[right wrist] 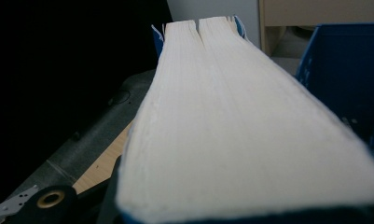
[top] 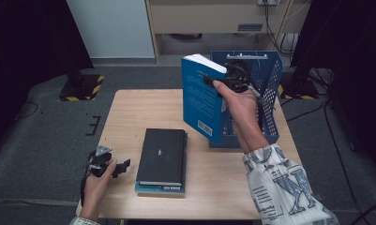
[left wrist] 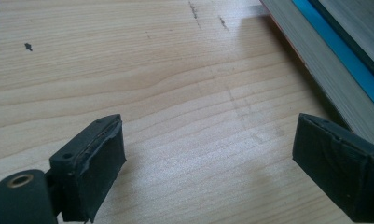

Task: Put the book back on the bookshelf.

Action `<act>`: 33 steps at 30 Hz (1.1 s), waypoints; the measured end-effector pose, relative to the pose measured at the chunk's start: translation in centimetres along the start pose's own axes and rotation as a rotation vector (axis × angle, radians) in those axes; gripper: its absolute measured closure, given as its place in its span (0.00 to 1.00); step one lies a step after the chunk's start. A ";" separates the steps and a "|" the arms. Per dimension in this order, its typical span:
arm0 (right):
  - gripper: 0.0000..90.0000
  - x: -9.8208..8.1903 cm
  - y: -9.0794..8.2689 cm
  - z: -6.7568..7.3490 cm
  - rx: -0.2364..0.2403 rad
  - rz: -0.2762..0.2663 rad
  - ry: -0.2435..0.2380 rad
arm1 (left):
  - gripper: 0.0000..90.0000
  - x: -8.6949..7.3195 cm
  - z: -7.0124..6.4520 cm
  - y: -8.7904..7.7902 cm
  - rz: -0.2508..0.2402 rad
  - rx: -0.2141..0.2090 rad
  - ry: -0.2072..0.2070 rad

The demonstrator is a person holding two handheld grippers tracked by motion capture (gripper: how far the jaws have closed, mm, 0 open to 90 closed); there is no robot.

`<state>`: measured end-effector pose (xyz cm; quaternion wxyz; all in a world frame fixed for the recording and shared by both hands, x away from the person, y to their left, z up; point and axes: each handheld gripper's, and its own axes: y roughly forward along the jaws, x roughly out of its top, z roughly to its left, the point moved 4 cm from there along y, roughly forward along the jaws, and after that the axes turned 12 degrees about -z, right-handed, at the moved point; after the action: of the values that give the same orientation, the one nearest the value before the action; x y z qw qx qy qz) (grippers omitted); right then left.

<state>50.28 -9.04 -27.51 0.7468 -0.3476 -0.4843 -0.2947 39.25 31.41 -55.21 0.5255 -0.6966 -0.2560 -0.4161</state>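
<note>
The right gripper (top: 213, 83) is clamped on a thick blue paperback book (top: 200, 101) and holds it up in the air. The book stands on end, a bit tilted, above the back right part of the light wooden bench (top: 129, 112). Its blue back cover, with white print and a small barcode near the bottom, faces the high view. Its low corner hangs just in front of the blue plastic basket with holes in its walls (top: 270, 75). The basket stands on the bench at the far right, right beside the book. In the right gripper view the book's cream page edges (right wrist: 240, 116) run away from the camera, with the blue basket wall (right wrist: 348, 70) on the right side.

The left gripper (top: 117, 168) rests low by the near left edge of the bench, in the person's left hand (top: 97, 180). Its jaws stand wide apart, with nothing between them. In the left gripper view you can see bare wood between the two black pads (left wrist: 98, 172).

Just to the right of the left gripper lies a stack of books. A flat black book (top: 161, 157) is on top, and a teal book (top: 157, 189) peeks out under it at the near end. The stack lies in the middle of the bench, well apart from the held book.

The person's right sleeve (top: 282, 187) is white with a dark blue pattern.
</note>
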 end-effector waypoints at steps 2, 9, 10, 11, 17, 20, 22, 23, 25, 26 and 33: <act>0.67 0.0 -0.6 -0.6 -0.015 -0.002 -0.006 | 0.08 0.0 0.1 -0.1 -0.010 -0.007 -0.028; 0.67 0.2 -2.0 -2.0 -0.048 -0.017 0.000 | 0.08 -0.1 0.1 0.1 0.000 0.008 -0.003; 0.67 0.4 -2.5 -2.5 -0.057 -0.020 0.002 | 0.08 -0.3 0.2 0.2 0.003 0.023 0.025; 0.67 0.5 -2.7 -2.7 -0.062 -0.020 0.002 | 0.07 -0.3 0.3 0.2 0.006 0.026 0.030; 0.67 0.5 -3.5 -3.8 -0.092 -0.019 -0.008 | 0.06 -0.5 0.2 0.3 0.014 0.021 0.021; 0.67 0.3 -4.1 -4.7 -0.118 -0.022 -0.010 | 0.06 -0.6 0.4 0.3 0.020 0.021 0.020; 0.67 0.3 -4.5 -5.2 -0.127 -0.025 0.002 | 0.06 -0.6 0.4 0.3 0.020 0.023 0.022; 0.67 0.3 -4.5 -5.2 -0.127 -0.025 0.002 | 0.06 -0.6 0.4 0.3 0.020 0.023 0.022; 0.67 0.4 -4.8 -5.6 -0.136 -0.028 0.005 | 0.06 -0.6 0.4 0.3 0.020 0.022 0.025; 0.67 0.5 -5.1 -6.0 -0.148 -0.032 0.001 | 0.06 -0.6 0.3 0.3 0.018 0.022 0.029; 0.67 0.4 -4.7 -7.0 -0.175 -0.041 0.017 | 0.06 -0.6 0.1 0.4 0.023 0.013 0.042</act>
<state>50.40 -17.48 -28.10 0.7116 -0.3991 -0.4573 -0.3539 39.24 31.45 -55.95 0.5401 -0.6870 -0.2398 -0.4229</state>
